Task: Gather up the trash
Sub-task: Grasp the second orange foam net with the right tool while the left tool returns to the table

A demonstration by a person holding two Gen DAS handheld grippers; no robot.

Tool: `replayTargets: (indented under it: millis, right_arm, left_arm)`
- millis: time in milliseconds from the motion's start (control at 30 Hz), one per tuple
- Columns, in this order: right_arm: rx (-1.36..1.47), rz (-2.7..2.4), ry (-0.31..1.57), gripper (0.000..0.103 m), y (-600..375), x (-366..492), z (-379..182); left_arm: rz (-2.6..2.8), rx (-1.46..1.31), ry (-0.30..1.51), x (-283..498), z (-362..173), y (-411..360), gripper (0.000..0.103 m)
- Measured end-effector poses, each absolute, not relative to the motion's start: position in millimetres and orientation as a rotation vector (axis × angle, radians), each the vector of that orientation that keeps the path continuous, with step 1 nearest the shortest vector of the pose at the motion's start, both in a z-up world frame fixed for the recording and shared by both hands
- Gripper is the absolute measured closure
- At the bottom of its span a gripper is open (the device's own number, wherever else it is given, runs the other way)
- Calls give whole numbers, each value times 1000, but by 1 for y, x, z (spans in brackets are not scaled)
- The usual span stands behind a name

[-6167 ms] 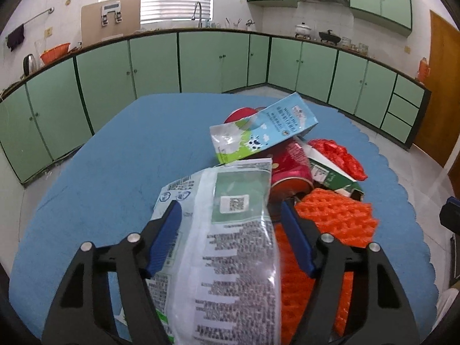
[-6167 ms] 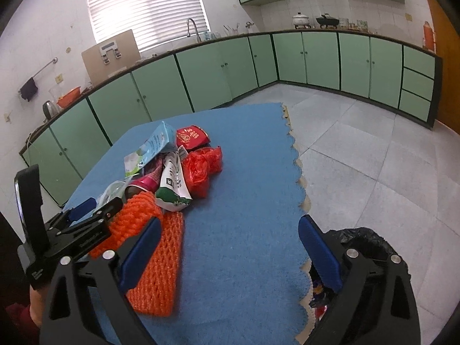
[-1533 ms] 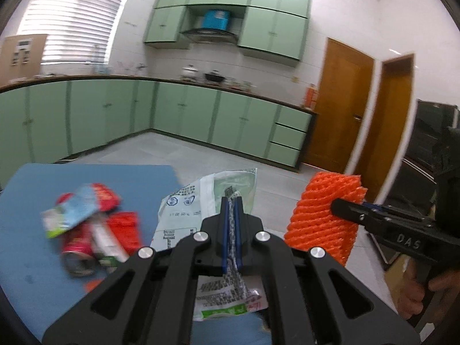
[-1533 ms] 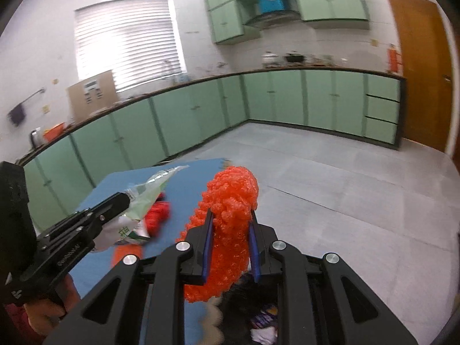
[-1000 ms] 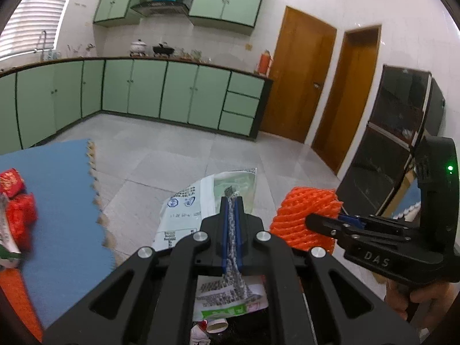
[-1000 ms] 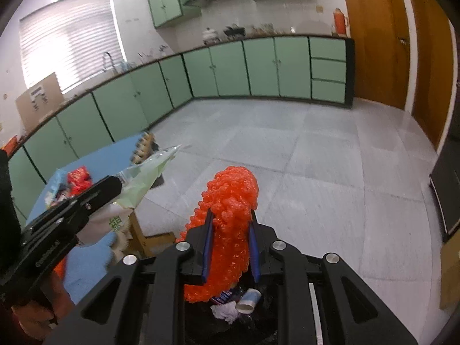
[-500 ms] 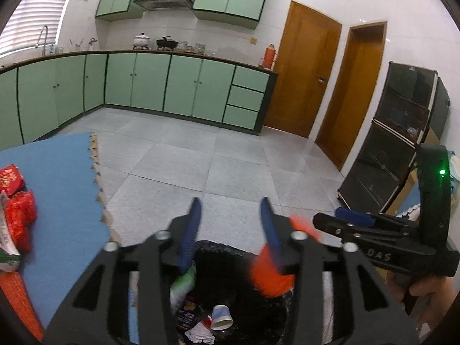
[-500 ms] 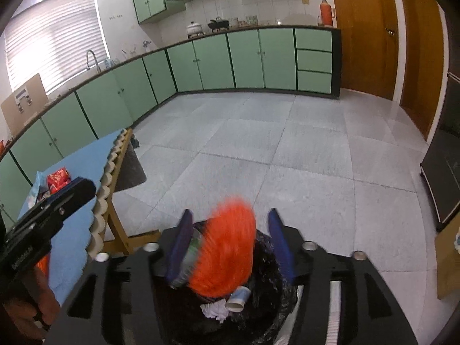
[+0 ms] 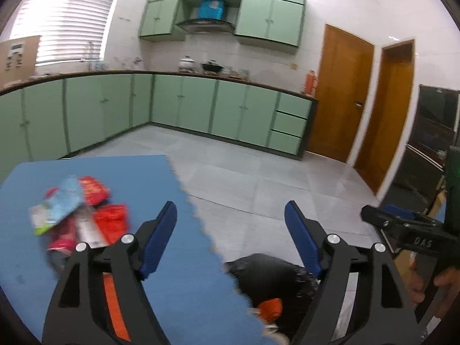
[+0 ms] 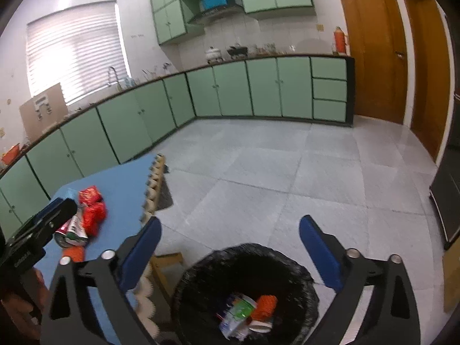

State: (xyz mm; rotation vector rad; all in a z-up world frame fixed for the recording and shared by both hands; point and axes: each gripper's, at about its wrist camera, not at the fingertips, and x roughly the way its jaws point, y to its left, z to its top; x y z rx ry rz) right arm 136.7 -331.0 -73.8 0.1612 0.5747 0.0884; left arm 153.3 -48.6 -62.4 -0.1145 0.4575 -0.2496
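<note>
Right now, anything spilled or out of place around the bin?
No spill shows. The orange foam net and green-white plastic wrapper lie inside the black-lined trash bin. A heap of trash is still on the blue table mat.

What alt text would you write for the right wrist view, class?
The open right gripper hangs over a black-lined trash bin holding an orange foam net and a plastic wrapper. To the left, more trash lies on a blue table in a green-cabinet kitchen.
</note>
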Motion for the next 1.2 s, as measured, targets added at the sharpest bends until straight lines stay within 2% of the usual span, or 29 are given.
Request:
replayTargets:
  millis: [167, 500, 700, 1200]
  right_arm:
    - [158, 185, 550, 6, -289, 134, -69]
    - [119, 416, 578, 6, -184, 131, -93]
    - [38, 490, 598, 8, -128, 118, -118]
    - [5, 481, 624, 21, -82, 110, -143]
  left_arm:
    - [-114, -118, 457, 126, -62, 5, 18]
    - [118, -131, 507, 81, -85, 93, 17]
    - [170, -137, 525, 63, -97, 113, 17]
    - [214, -160, 536, 55, -115, 144, 17]
